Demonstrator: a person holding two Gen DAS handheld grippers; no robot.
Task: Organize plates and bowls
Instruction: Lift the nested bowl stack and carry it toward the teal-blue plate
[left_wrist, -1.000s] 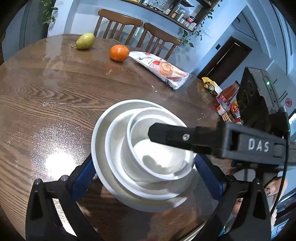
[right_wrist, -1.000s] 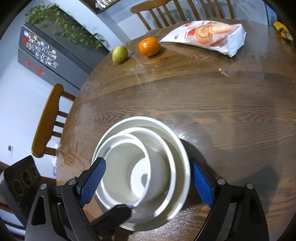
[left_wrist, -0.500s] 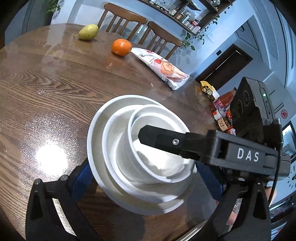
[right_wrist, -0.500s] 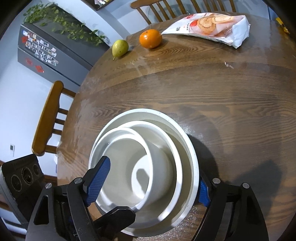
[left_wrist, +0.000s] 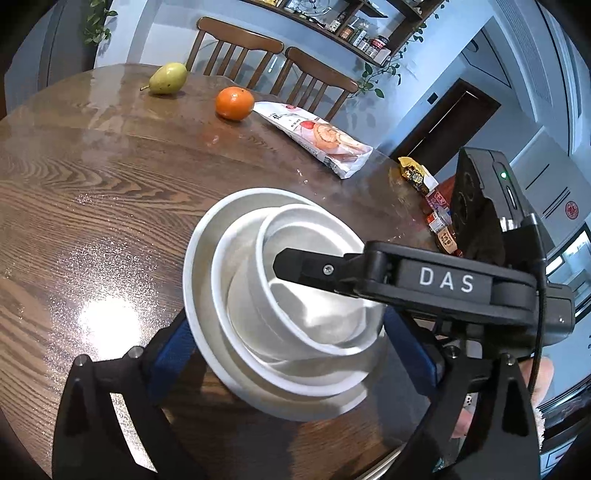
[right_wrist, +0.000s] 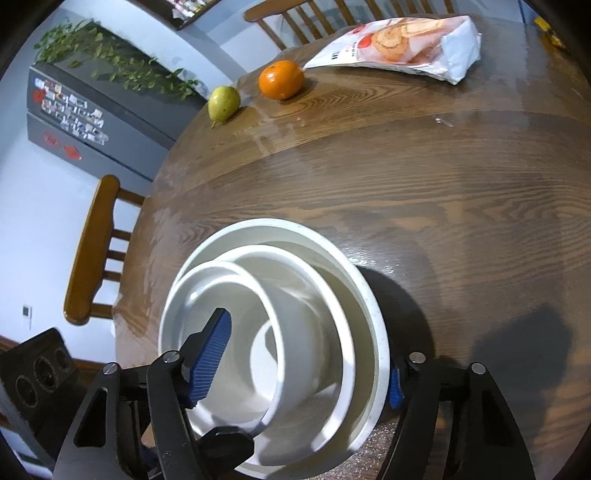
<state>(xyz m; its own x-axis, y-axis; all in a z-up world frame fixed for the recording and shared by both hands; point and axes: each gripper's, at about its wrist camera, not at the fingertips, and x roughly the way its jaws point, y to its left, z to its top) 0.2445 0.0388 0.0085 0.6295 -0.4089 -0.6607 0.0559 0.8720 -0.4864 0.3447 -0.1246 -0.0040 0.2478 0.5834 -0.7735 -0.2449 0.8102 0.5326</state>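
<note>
A white stack of a wide plate, a middle bowl and a small bowl sits tilted above the round wooden table. My left gripper has its blue pads on either side of the plate. My right gripper is closed on the stack, with one blue pad inside the small bowl and the other outside the plate's rim. One right finger crosses over the small bowl in the left wrist view.
A pear, an orange and a snack bag lie at the far side of the table. Packets and bottles stand at the right edge. Wooden chairs surround the table.
The right gripper has closed in, its left pad now inside the small bowl. The stack has tilted and lifted slightly toward the cameras.
</note>
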